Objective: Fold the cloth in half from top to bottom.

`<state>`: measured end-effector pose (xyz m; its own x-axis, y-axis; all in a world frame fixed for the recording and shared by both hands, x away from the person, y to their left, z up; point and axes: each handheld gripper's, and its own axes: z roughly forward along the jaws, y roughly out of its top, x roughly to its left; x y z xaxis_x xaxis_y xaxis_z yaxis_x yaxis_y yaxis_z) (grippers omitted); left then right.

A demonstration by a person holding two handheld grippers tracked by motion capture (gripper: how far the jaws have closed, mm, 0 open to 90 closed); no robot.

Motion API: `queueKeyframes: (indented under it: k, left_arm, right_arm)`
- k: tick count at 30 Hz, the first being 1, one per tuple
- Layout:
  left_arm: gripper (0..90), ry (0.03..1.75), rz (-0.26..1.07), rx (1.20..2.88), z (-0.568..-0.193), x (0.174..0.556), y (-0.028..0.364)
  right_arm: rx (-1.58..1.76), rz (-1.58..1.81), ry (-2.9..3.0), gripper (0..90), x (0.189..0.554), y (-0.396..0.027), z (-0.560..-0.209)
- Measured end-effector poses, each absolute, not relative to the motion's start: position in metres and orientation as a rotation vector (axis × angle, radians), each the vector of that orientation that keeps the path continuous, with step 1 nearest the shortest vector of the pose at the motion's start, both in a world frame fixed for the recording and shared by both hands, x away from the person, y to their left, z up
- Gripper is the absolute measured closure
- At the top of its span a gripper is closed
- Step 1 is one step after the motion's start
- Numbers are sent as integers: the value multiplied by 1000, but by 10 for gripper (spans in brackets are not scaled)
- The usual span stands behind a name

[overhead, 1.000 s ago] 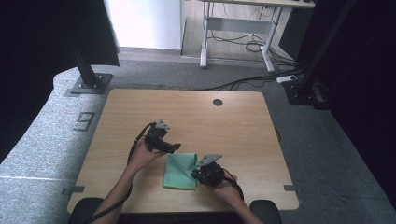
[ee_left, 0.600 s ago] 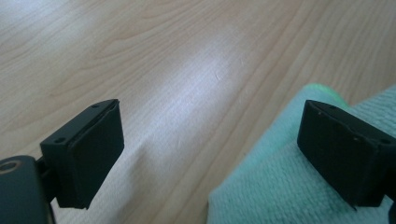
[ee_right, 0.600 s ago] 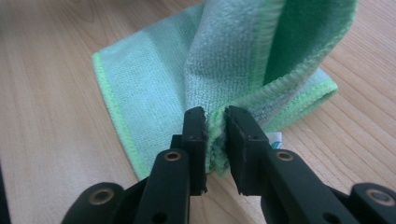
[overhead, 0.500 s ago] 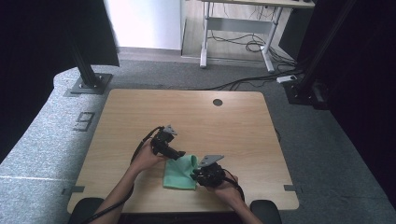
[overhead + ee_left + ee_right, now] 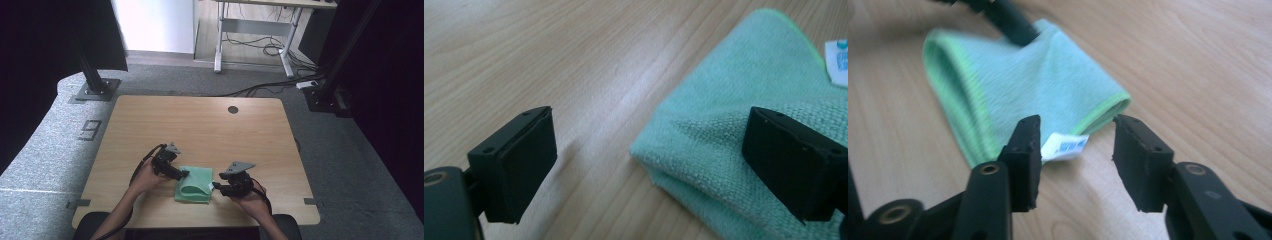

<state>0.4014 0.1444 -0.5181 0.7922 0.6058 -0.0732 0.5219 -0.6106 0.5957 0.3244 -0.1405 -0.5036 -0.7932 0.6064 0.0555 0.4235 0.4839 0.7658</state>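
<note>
A folded green cloth (image 5: 194,184) lay on the wooden counter (image 5: 200,125), near its front edge and between the person's two hands. In the high view the left tool (image 5: 181,173) was positioned at the cloth's upper left corner, and the right tool (image 5: 217,186) stood at the cloth's right edge. In the left tool view, the left tool (image 5: 649,165) had its jaws set wide apart: one jaw stood over bare wood, the other stood over the woven surface of the cloth (image 5: 744,120), and the folded corner of the cloth lay in the gap between them with no pad pressing on it. In the right tool view, the right tool (image 5: 1075,155) had its jaws part-way apart, having just been opening; the cloth's white label (image 5: 1064,146) and the near green-bordered edge of the cloth (image 5: 1033,85) lay just beyond the gap, and neither pad pressed on the fabric. The same view showed a jaw of the left tool (image 5: 1015,22) resting at the cloth's far corner. The cloth was doubled over, with a rounded fold along one side and bright green stitching along its edges.
</note>
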Motion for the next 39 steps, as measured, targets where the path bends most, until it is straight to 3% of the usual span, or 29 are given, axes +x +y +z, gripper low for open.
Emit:
queueKeyframes:
  k: [6, 16, 21, 30, 39]
  left_arm:
    - [76, 829, 249, 2398, -518, 391, 145]
    - [75, 808, 235, 2250, -499, 384, 130]
    - [74, 753, 231, 2369, -514, 373, 114]
    - [78, 800, 264, 2428, -528, 338, 145]
    - [72, 874, 230, 2370, -537, 336, 155]
  right_arm:
    - [936, 1201, 2481, 454, 337, -129, -507]
    - [880, 1088, 2590, 377, 334, -99, -536]
    - [881, 1079, 2582, 345, 332, -101, -538]
    - [943, 1091, 2582, 287, 336, -104, -544]
    - [895, 1062, 2596, 266, 330, -106, -540]
